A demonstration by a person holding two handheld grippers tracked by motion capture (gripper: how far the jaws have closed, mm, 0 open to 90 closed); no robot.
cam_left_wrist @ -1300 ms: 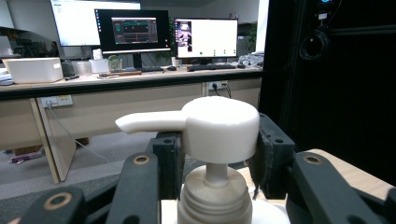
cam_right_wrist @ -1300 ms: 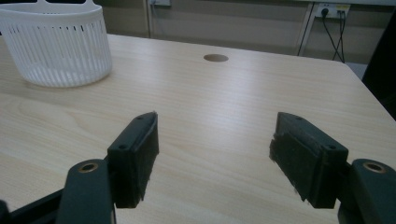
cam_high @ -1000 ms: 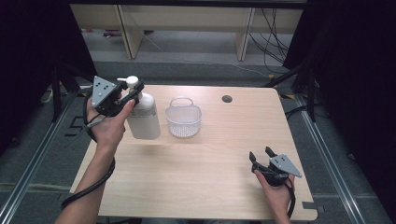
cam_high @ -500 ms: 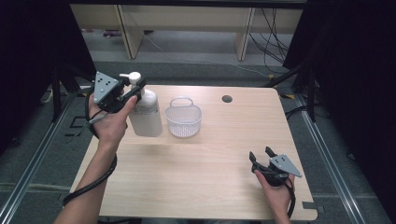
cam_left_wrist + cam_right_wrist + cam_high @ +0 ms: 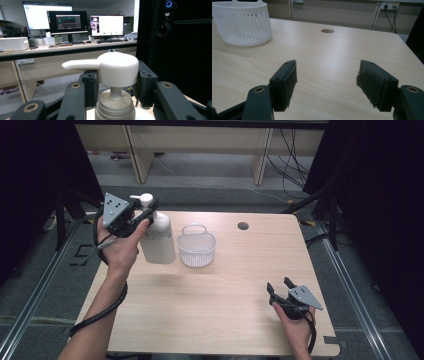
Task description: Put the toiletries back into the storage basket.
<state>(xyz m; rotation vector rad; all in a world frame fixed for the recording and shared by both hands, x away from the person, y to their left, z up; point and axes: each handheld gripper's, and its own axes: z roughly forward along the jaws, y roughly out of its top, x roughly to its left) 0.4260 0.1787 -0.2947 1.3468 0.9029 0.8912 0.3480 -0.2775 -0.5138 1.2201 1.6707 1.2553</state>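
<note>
The left gripper (image 5: 146, 214) is clamping the pump head (image 5: 117, 68) of an upright bottle (image 5: 157, 240) standing near the tabletop's (image 5: 225, 295) far-left edge, just left of the basket (image 5: 196, 245). The right gripper (image 5: 280, 287) is resting released near the front-right corner, well apart, with bare wood between.

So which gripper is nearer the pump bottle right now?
Left. The left gripper is clamped on the pump bottle at its pump head, while the right gripper rests open far across the table, near its front right corner.
</note>
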